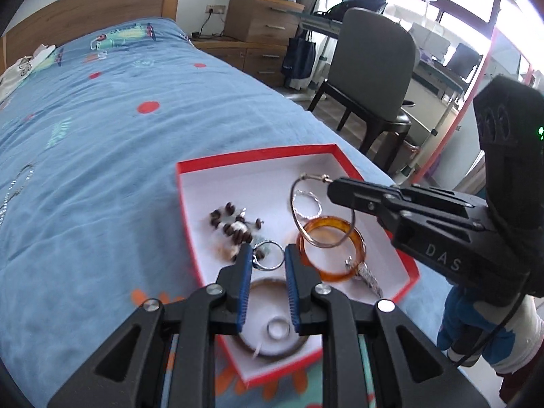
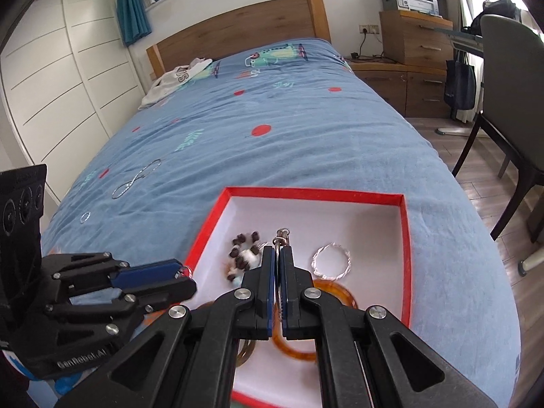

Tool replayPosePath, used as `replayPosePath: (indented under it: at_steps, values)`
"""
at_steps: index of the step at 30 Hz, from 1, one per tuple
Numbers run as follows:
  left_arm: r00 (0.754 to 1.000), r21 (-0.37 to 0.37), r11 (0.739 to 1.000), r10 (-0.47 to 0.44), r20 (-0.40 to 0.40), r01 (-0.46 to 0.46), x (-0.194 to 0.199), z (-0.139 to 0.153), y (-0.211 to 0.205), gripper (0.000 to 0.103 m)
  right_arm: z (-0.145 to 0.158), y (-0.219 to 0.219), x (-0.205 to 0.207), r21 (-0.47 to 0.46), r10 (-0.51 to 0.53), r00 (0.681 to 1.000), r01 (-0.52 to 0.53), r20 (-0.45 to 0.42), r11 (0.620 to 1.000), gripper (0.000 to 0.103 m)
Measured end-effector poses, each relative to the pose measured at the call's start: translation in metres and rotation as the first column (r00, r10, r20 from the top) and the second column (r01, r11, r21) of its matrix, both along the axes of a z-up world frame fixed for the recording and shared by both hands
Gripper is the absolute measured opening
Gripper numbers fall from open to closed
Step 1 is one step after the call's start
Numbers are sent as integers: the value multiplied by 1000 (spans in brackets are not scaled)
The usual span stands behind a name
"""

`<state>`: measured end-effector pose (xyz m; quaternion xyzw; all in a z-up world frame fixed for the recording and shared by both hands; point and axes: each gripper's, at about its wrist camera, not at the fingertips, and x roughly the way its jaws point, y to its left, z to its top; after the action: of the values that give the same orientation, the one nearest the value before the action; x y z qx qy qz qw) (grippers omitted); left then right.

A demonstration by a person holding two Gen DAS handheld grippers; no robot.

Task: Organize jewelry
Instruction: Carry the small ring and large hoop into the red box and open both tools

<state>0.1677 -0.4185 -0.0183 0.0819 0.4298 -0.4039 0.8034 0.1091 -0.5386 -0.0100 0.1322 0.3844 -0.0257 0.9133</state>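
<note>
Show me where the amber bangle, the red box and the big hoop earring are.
amber bangle point(image 1: 353, 273), left wrist view, on its near right band.
red box point(image 2: 406, 255), right wrist view, on its right wall.
big hoop earring point(image 1: 299, 227), left wrist view, on its left wire.

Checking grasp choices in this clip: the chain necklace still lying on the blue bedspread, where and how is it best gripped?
Judging by its pose, pinch the chain necklace from straight above where the strands cross in the figure-eight. It lies flat and limp on the bedspread, so a side approach has nothing to catch, while the crossing offers two strands together.
</note>
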Motion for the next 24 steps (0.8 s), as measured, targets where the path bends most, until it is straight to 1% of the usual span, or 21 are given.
replayPosePath:
  at_steps: [5,10,12,14,16,19,24]
  values:
    - [1000,33,999,-3,-24,4,12,-20,-24,18,-11,-22,23,25,-33,999,33,-10,999,3]
    - [999,64,998,-17,-47,20,12,-39,-35,18,-30,-43,35,65,-86,994,91,-68,994,4]
    - [998,73,997,-18,-55,22,11,-47,-37,18,-41,-48,36,80,-105,989,114,-106,990,4]
    - [998,70,997,-19,-53,23,10,-48,-38,18,-52,-51,34,90,-120,984,133,-135,987,5]
    - [999,75,997,-25,-46,28,10,-49,-40,18,-56,-49,31,75,-121,982,132,-143,988,5]
    - [998,69,997,-16,-56,20,11,-49,-39,18,-56,-47,31,54,-119,982,128,-147,990,5]
    - [998,81,997,-5,-61,10,10,-48,-39,19,-53,-45,28,37,-128,981,134,-144,990,6]
